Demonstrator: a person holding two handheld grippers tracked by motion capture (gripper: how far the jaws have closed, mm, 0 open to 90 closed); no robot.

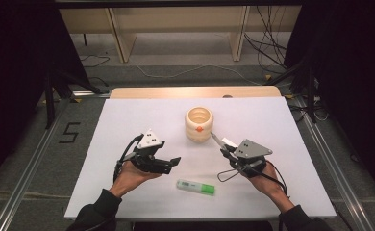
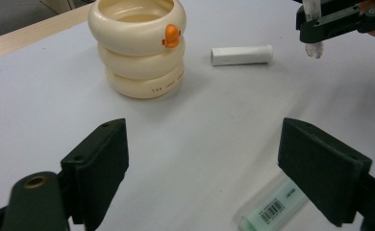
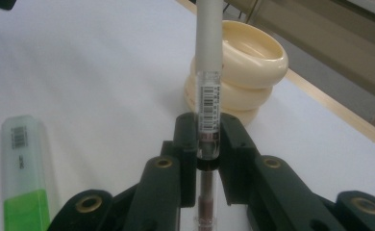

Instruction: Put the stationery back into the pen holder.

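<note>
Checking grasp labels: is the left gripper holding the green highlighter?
No: the left gripper has its black jaws wide apart with nothing between them, and the green highlighter lies flat on the white table.

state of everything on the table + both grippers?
left gripper: open, nothing between the jaws
right gripper: shut on pen
pen: held, off the table
pen holder: upright
highlighter: lying flat, capped
white tube: lying flat

glossy plastic pen (image 3: 209, 72); glossy cream holder (image 2: 140, 45).
</note>
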